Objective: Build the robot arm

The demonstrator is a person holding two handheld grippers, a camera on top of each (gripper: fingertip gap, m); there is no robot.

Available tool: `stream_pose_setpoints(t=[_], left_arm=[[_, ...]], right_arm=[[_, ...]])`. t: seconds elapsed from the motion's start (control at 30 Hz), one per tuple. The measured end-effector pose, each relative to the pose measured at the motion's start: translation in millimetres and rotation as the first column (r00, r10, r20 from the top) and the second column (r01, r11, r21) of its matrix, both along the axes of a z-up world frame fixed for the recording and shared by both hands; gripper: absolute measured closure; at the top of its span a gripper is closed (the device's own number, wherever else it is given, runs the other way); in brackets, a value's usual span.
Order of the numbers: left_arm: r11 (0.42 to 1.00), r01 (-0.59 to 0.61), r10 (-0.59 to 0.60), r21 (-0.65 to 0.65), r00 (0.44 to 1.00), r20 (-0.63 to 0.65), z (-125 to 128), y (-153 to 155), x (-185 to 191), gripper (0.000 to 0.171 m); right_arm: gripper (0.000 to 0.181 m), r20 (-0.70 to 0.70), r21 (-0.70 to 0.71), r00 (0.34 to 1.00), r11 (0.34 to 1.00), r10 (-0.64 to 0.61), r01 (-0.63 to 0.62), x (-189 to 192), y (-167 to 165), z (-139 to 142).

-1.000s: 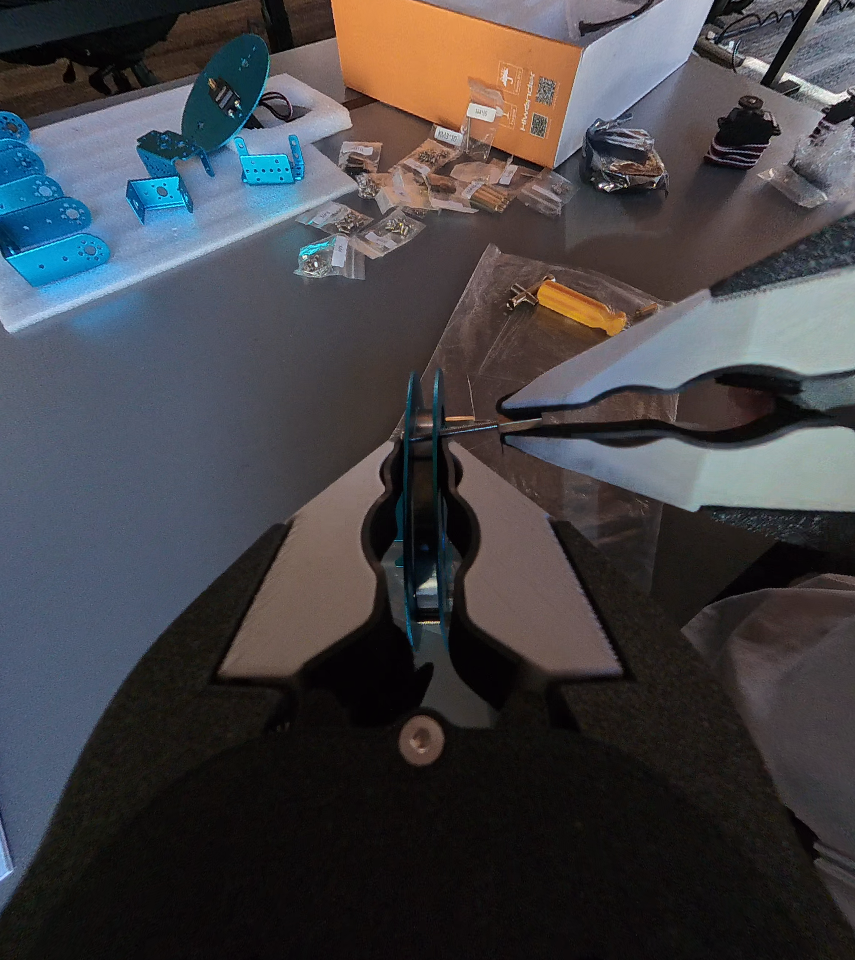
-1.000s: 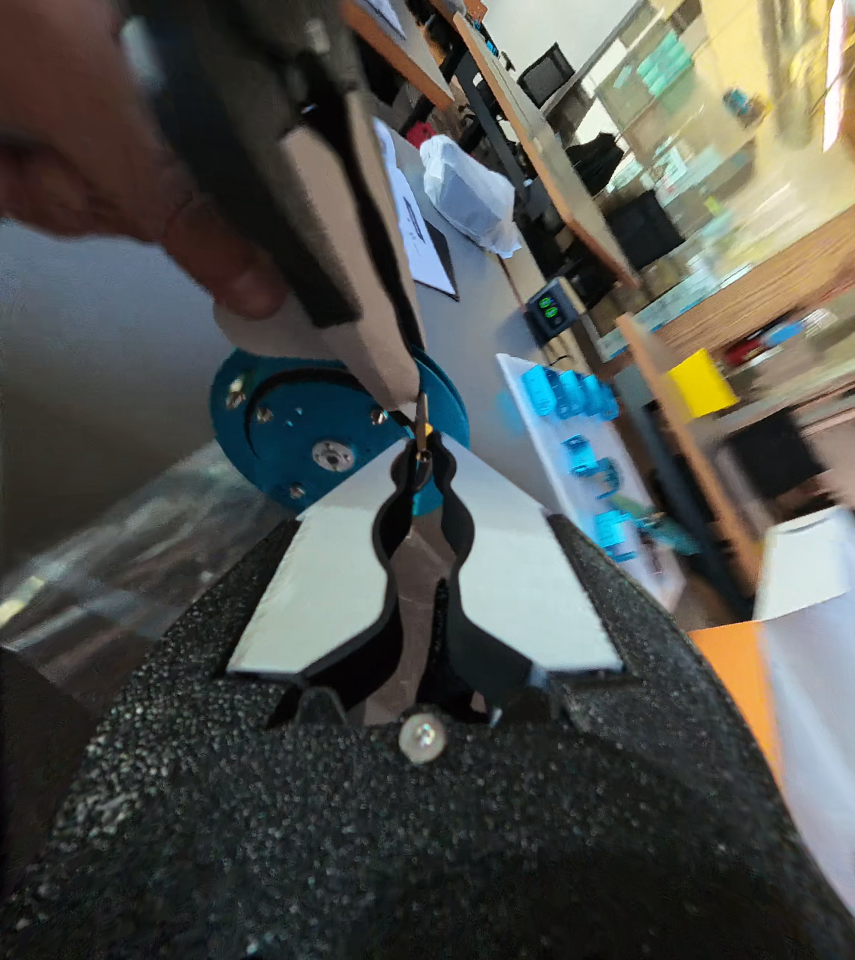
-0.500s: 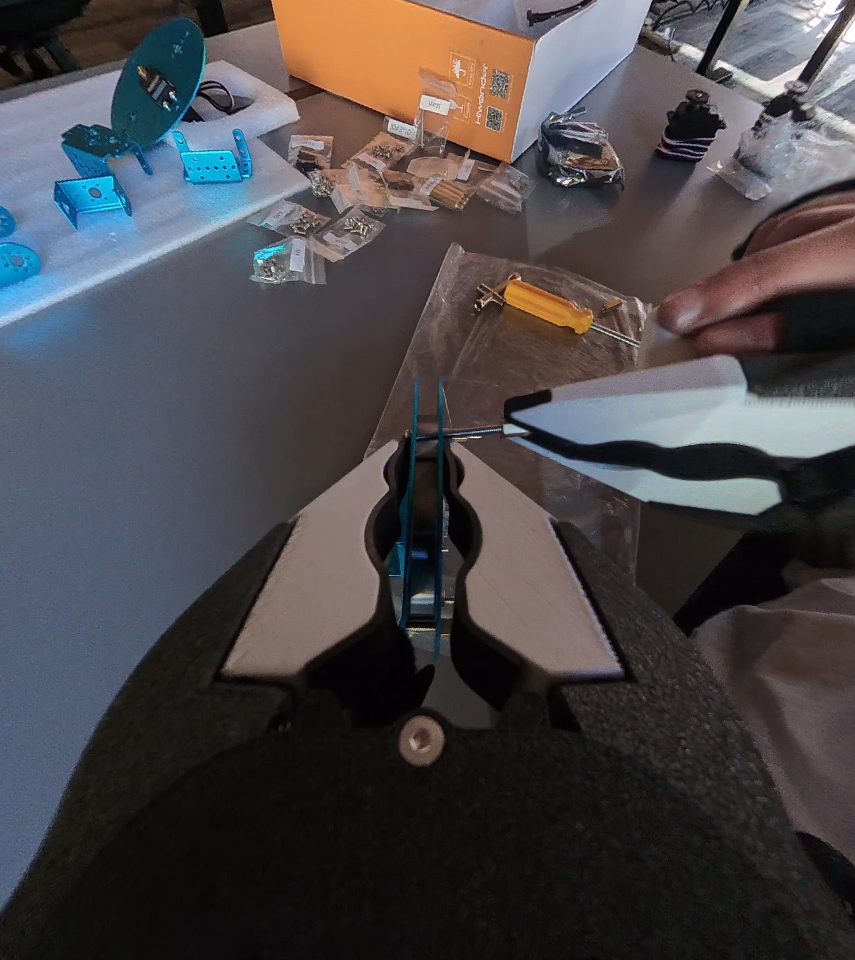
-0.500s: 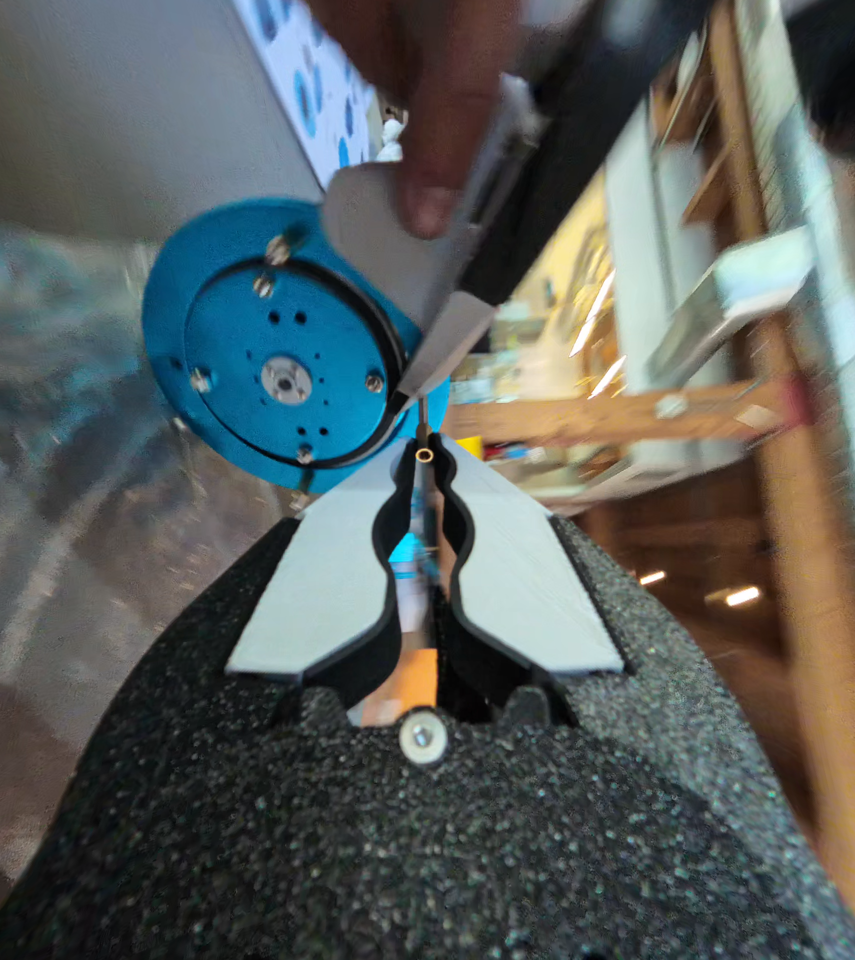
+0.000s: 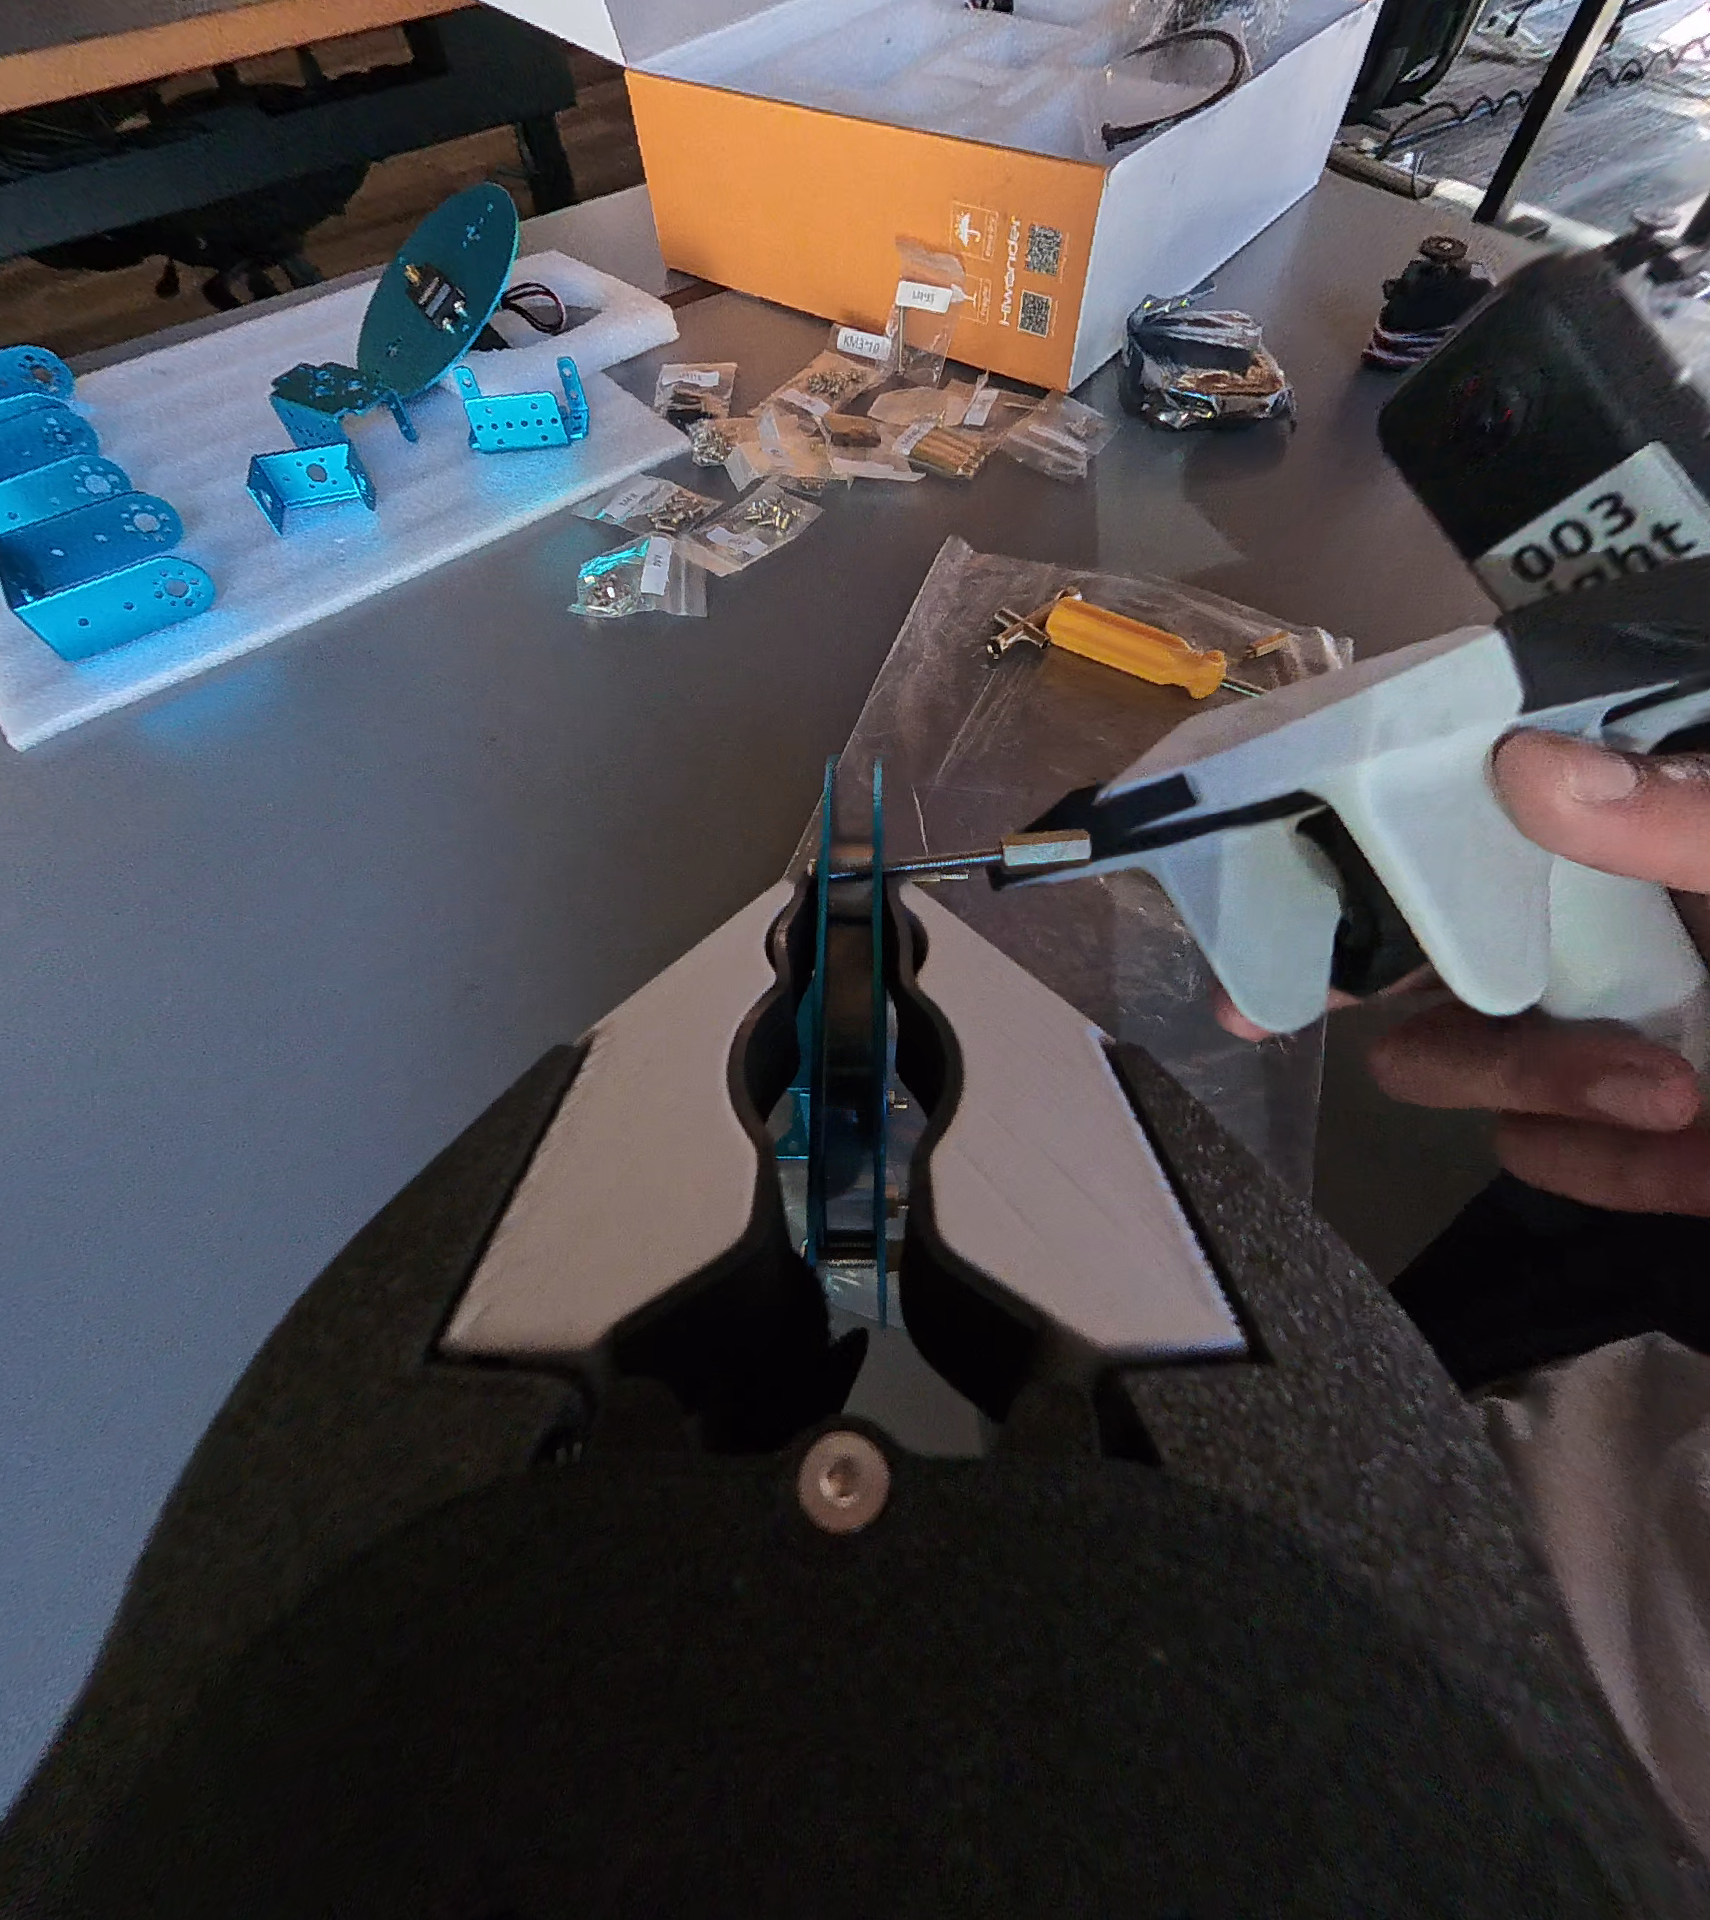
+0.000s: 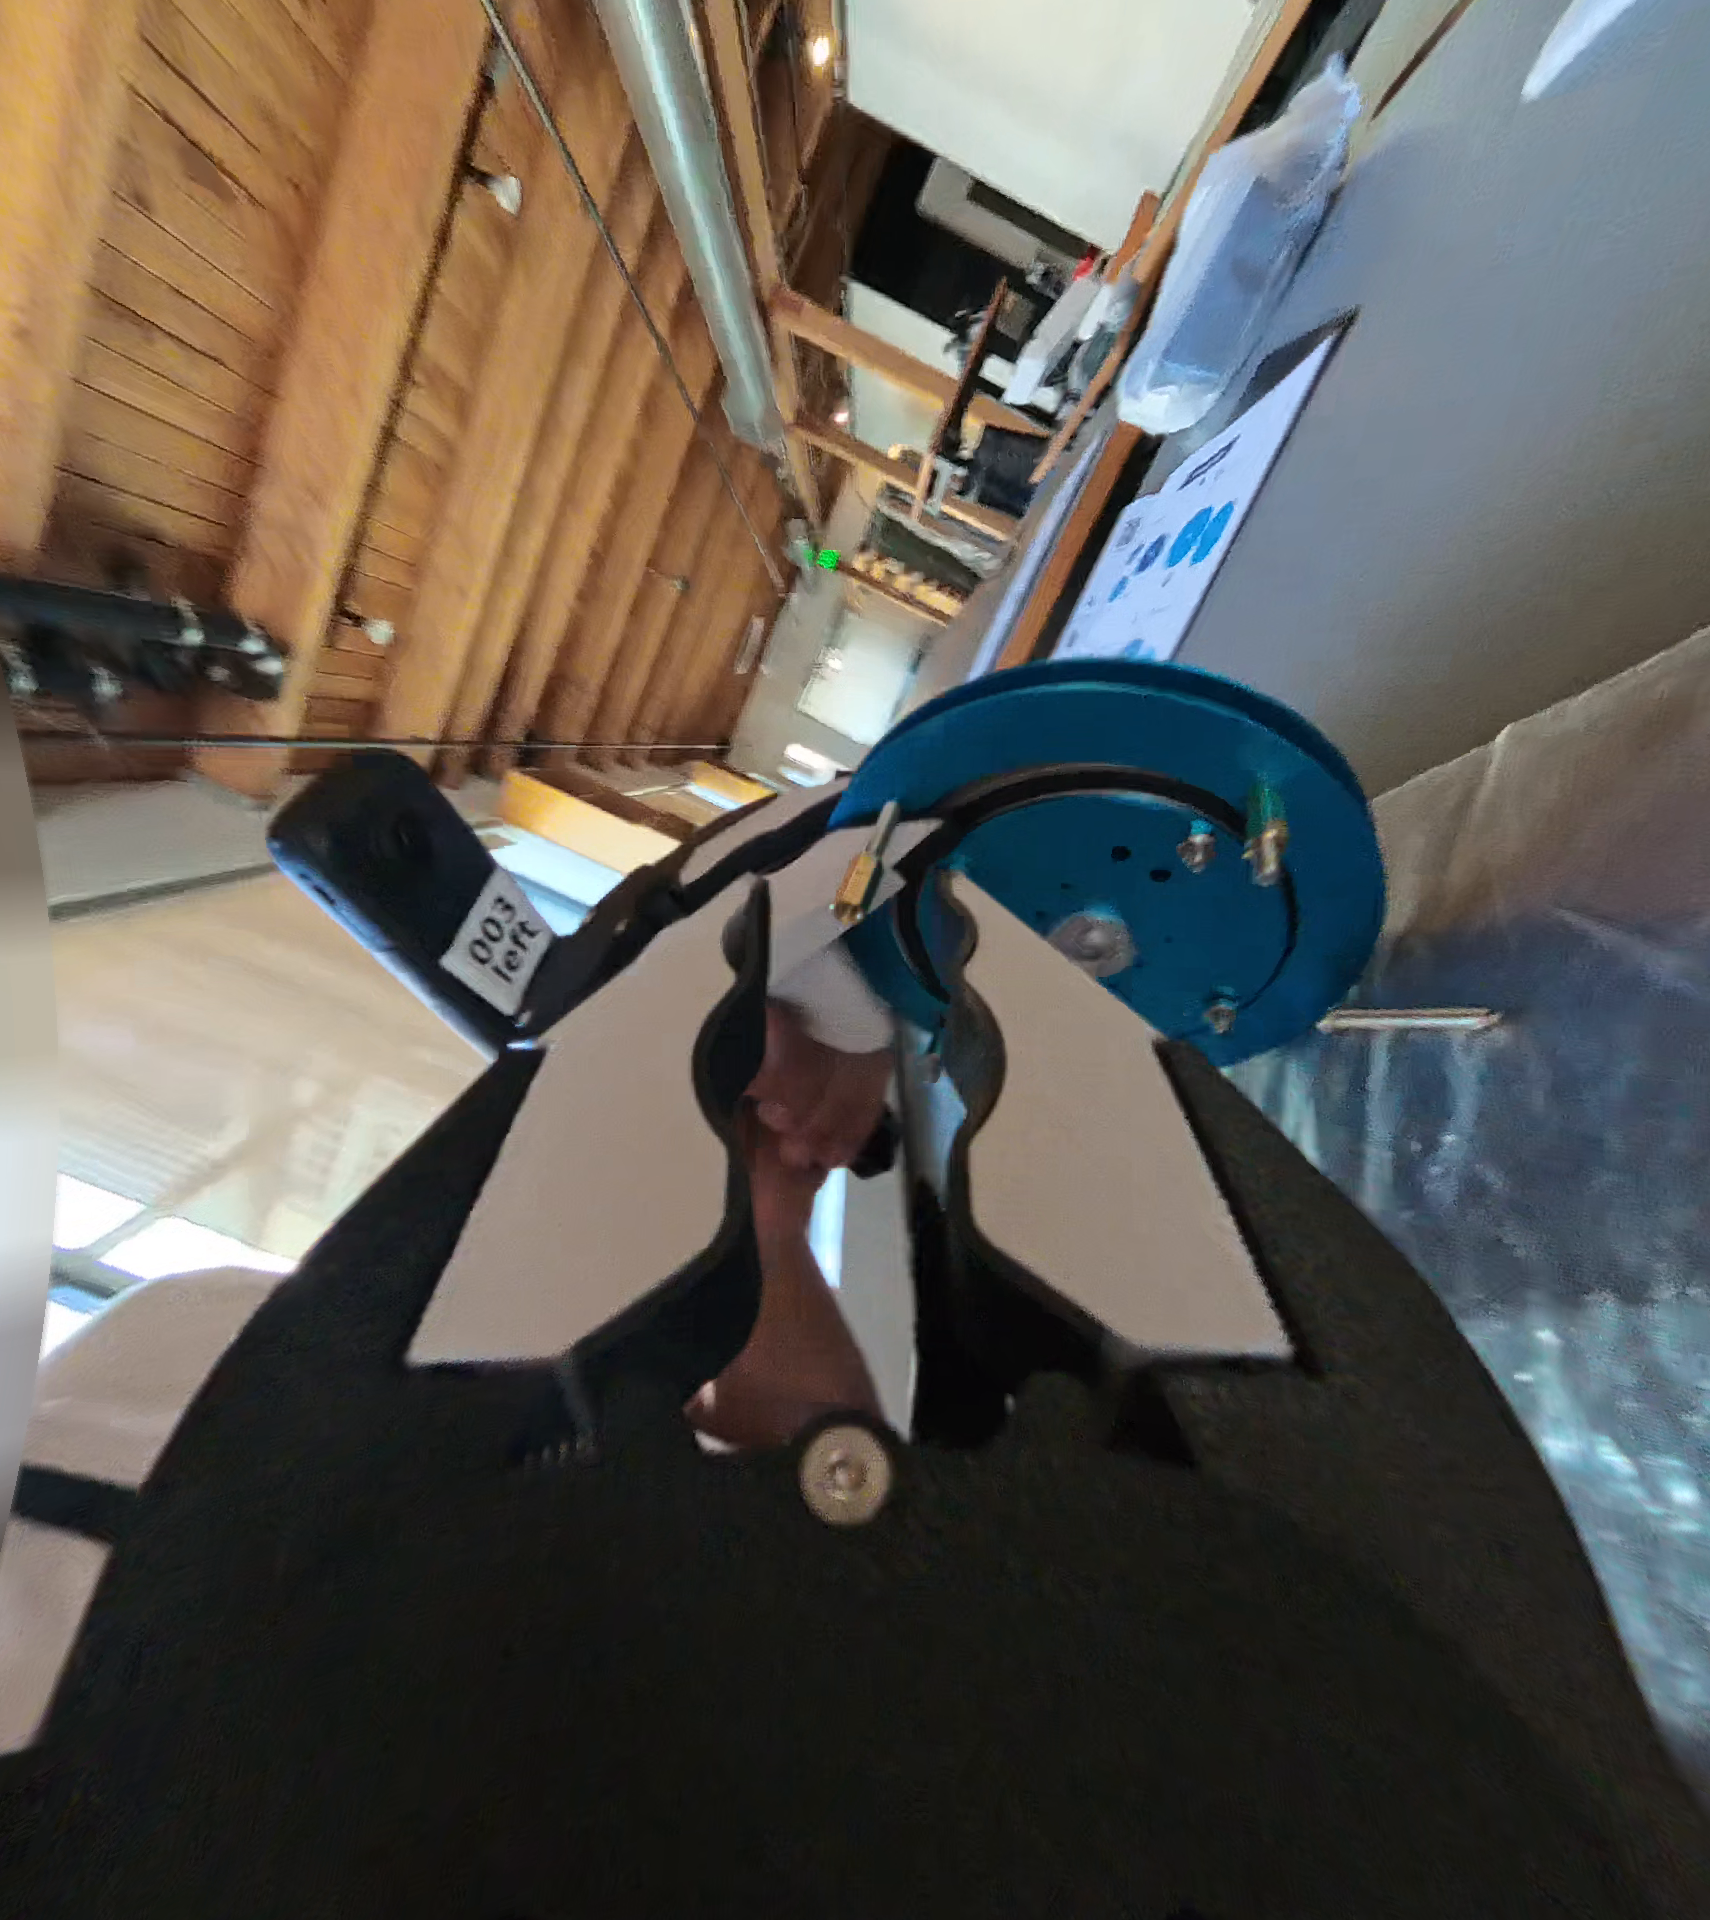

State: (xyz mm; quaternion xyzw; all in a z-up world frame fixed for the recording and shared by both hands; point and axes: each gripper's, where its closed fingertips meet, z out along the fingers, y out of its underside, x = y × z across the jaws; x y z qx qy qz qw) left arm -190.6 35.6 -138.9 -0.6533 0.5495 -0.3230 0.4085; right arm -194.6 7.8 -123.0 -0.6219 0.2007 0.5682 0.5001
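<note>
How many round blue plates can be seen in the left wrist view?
3 plates: one leans on the white foam sheet; two, edge-on, sit clamped in the left tool. The box may hide more.

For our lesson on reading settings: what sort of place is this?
Probably a workshop or maker space: blue metal brackets on white foam, bagged screws on a grey table, and exposed wooden ceiling beams.

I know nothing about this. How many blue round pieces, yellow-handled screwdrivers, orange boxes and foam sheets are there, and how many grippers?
Blue round pieces: 2 (double disc in the left gripper, single disc on the white foam sheet)
Yellow-handled screwdriver: 1
Orange box: 1
White foam sheet: 1
Grippers: 2 (the right gripper pinches a brass standoff)
Total: 7
</note>
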Motion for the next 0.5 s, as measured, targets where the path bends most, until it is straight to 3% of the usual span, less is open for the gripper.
stream_pose_setpoints(t=[0.1,0.23,0.5], left_arm=[[1.000,-0.005,0.005,0.027,1.000,-0.002,0.0,-1.5,0.2,0.161],[1.000,0.012,-0.012,0.021,1.000,0.007,0.2,-3.0,1.3,0.161],[0.999,0.015,-0.015,0.033,1.000,0.005,0.3,-5.8,-0.9,0.161]], right_arm=[[0.165,-0.043,-0.003,0.999,1.000,-0.009,0.008,-5.7,-3.2,2.0],[0.173,0.041,-0.008,0.996,0.997,-0.079,0.080,0.1,-3.0,-1.0],[0.175,0.071,-0.004,0.992,0.994,-0.105,0.106,-1.4,-2.0,-0.6]])
